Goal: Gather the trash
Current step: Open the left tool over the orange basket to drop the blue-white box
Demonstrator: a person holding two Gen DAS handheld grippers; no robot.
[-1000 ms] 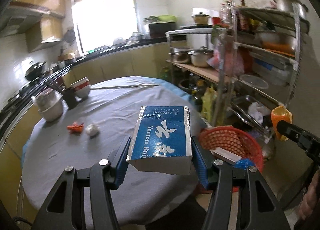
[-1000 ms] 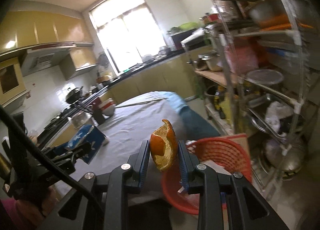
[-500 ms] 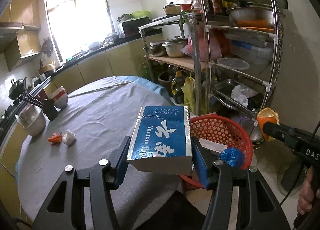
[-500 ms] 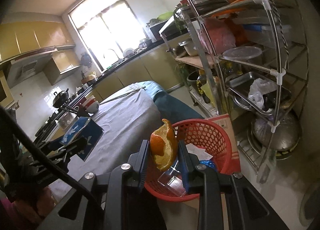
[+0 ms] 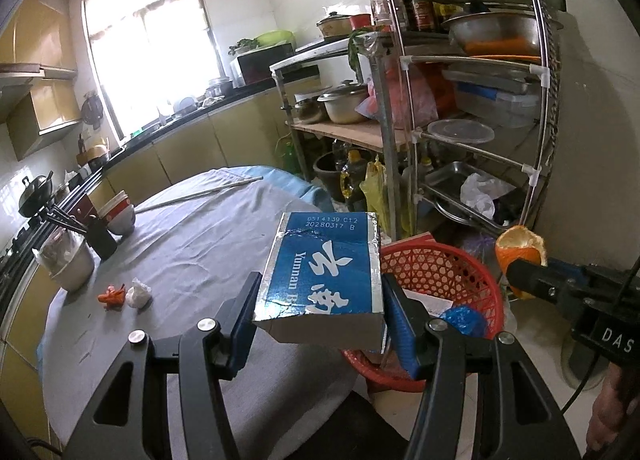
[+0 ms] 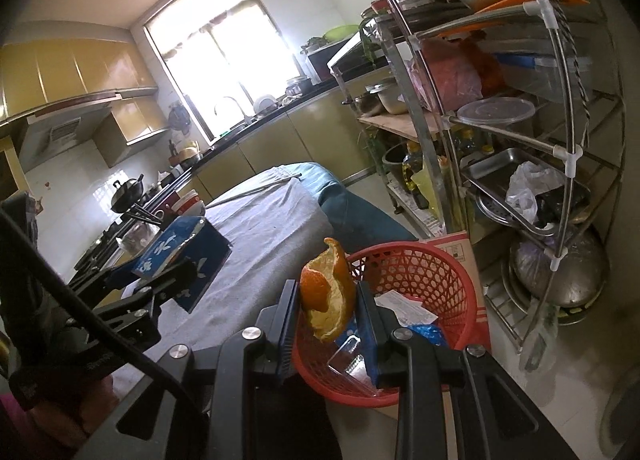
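A person is carrying trash toward a red mesh basket (image 6: 424, 272) sitting on the floor beside a cloth-covered round table (image 5: 180, 252). The left gripper (image 5: 320, 300) is clamping a blue and silver carton (image 5: 324, 280) above the table's edge. The right gripper (image 6: 328, 304) is pinching an orange peel (image 6: 328, 296) over the basket's near rim. Next, each load likely needs positioning over the basket's opening, then releasing. Small scraps (image 5: 124, 294) are lying on the table.

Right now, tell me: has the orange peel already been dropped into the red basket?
No, the right gripper is shut on the orange peel, holding it above the near rim of the red basket.
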